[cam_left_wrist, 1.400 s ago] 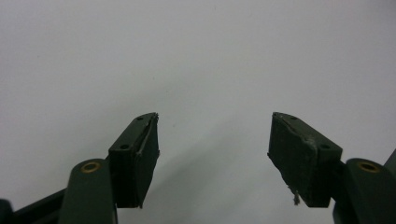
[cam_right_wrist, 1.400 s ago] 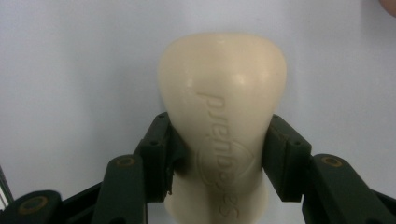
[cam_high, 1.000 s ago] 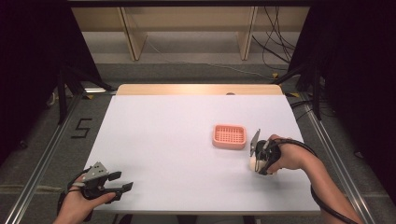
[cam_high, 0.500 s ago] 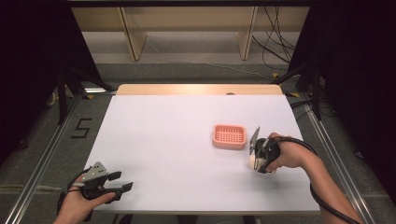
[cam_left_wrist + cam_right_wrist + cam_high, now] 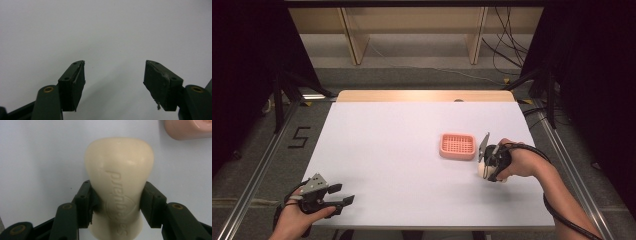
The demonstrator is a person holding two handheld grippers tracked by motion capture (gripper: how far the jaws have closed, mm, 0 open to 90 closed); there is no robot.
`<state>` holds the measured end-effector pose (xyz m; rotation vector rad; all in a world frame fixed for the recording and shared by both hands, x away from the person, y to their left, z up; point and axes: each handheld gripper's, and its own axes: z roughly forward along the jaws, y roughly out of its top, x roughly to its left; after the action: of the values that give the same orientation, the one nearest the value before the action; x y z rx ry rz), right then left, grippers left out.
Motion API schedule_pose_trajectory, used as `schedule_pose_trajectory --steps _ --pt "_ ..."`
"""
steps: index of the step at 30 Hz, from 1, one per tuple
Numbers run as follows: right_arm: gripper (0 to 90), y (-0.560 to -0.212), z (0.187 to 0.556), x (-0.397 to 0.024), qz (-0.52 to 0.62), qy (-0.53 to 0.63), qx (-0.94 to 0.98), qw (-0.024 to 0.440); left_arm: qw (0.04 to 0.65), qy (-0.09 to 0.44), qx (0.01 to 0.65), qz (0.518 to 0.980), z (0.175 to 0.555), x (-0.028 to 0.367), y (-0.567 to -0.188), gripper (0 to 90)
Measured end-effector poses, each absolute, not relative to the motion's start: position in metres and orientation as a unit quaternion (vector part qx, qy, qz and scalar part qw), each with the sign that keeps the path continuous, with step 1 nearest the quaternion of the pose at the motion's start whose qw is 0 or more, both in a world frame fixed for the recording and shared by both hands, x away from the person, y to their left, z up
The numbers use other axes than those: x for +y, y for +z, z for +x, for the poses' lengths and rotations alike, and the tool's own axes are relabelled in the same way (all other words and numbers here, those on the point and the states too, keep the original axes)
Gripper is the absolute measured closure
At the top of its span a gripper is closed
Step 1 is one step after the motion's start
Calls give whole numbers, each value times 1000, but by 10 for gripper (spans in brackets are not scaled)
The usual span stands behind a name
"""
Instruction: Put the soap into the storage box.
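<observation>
A cream bar of soap [image 5: 119,182] with embossed lettering is clamped between the two black jaws of my right gripper [image 5: 117,202], which is shut on its lower half. From above, the right gripper [image 5: 486,167] sits on the table's right side with the pale soap [image 5: 482,169] under it, just right of a pink slatted soap dish [image 5: 457,145]. A corner of that pink dish [image 5: 187,128] also appears at the top right of the right gripper view. My left gripper [image 5: 343,200] rests near the front left edge, open, with only bare table between its jaws [image 5: 115,82].
The white table [image 5: 402,150] has a wooden strip along its far edge [image 5: 422,96]. Black curtains flank both sides, with metal rails [image 5: 257,170] and cables on the floor. Wooden shelving stands behind the table.
The right gripper with the soap has drifted slightly toward the pink dish. The left gripper has stayed where it was.
</observation>
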<state>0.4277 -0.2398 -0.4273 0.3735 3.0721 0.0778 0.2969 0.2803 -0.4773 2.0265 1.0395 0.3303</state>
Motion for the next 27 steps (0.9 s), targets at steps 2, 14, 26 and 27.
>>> schedule_pose_trajectory --steps 2,14,26,27 --pt "507 -427 428 -240 121 25 992 24 407 138 401 809 298 281 -477 329" --pt "507 -424 435 -240 118 26 992 36 417 136 410 800 297 279 -479 329" --pt "507 -421 442 -235 115 26 992 37 416 137 413 799 297 279 -479 329" --pt "507 -420 442 -234 111 26 993 41 416 136 411 800 297 280 -478 329"
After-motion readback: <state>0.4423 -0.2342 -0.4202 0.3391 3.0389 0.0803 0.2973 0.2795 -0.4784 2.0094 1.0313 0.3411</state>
